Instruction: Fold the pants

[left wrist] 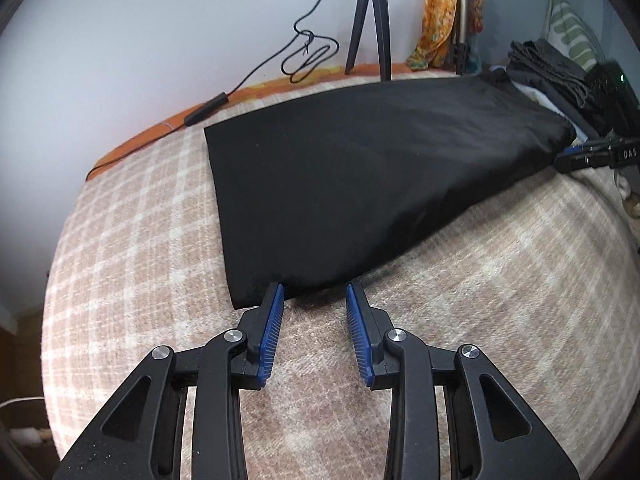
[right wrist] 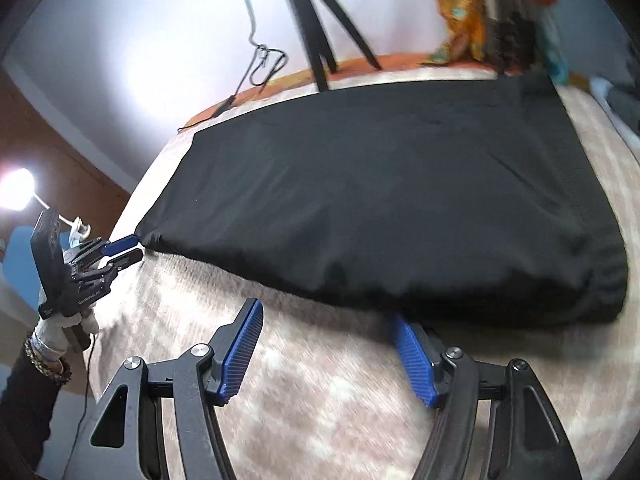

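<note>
Black pants (left wrist: 360, 176) lie flat across a beige plaid blanket (left wrist: 140, 240) on a bed. My left gripper (left wrist: 315, 296) is open at the near edge of their narrow end. Its left fingertip (left wrist: 276, 294) touches the cloth, and only blanket and the pants' edge show between the pads. In the right wrist view the pants (right wrist: 380, 200) fill the middle. My right gripper (right wrist: 326, 314) stands wide open at their near edge, its right fingertip (right wrist: 400, 324) against the wide end's border. The left gripper (right wrist: 130, 249) shows there at the pants' left corner, and the right gripper (left wrist: 568, 156) shows at the far right end.
A black tripod (left wrist: 370, 20) and a looped cable (left wrist: 308, 56) stand at the bed's far edge by the wall. Folded dark clothes (left wrist: 552, 68) are piled at the far right. An orange cloth (left wrist: 438, 12) hangs behind. A person's hand with bracelets (right wrist: 44, 356) holds the left gripper.
</note>
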Demonstrator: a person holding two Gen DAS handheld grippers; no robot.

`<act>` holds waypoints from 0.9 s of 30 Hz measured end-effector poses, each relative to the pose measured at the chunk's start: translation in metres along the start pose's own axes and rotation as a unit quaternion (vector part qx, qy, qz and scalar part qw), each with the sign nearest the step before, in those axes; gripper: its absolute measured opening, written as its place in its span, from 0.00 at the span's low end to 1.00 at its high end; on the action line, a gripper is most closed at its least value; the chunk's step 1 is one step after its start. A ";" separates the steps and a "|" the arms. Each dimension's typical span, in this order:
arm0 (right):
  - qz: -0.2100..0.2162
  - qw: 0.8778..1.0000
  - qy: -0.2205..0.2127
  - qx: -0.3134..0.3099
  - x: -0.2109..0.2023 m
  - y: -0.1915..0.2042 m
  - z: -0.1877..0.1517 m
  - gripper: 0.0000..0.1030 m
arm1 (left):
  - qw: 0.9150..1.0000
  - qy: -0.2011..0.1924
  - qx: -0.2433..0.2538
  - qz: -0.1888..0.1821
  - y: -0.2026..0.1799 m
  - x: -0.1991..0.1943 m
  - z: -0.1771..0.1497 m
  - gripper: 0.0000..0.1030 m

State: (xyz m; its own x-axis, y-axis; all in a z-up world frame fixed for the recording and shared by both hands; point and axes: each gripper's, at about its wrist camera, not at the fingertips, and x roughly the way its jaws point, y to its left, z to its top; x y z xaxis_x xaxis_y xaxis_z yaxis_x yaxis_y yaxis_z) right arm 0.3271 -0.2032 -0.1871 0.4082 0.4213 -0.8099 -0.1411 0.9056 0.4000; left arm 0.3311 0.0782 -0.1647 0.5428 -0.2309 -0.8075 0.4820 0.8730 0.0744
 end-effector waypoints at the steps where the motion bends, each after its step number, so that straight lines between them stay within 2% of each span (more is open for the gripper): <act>1: 0.001 1.000 -0.007 -0.004 0.002 0.003 0.002 0.67 | 1.000 0.001 0.001 0.000 0.000 0.003 0.001 0.30; 7: 0.048 0.998 -0.027 0.008 0.019 0.016 0.015 0.63 | 1.000 -0.009 -0.003 0.001 0.004 0.006 0.008 0.30; 13: 0.093 0.995 -0.046 0.011 0.023 0.027 0.019 0.53 | 1.000 -0.020 -0.007 -0.002 0.007 0.003 0.016 0.30; 18: 0.123 0.991 -0.045 0.025 0.031 0.030 0.026 0.47 | 1.000 -0.029 -0.008 0.001 0.008 0.000 0.022 0.30; 26: 0.158 0.987 -0.021 0.034 0.053 0.048 0.030 0.46 | 0.999 -0.035 -0.008 0.001 0.008 -0.001 0.025 0.30; 27: 0.164 0.986 -0.018 0.038 0.054 0.048 0.030 0.42 | 0.999 -0.036 -0.008 0.001 0.008 -0.001 0.025 0.30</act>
State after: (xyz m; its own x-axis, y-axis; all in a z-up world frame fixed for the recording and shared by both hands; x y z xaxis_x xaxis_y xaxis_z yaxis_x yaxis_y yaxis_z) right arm 0.3696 -0.1379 -0.1990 0.3837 0.6877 -0.6163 -0.2036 0.7140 0.6699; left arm 0.3516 0.0750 -0.1486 0.5925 -0.2595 -0.7627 0.4699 0.8803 0.0654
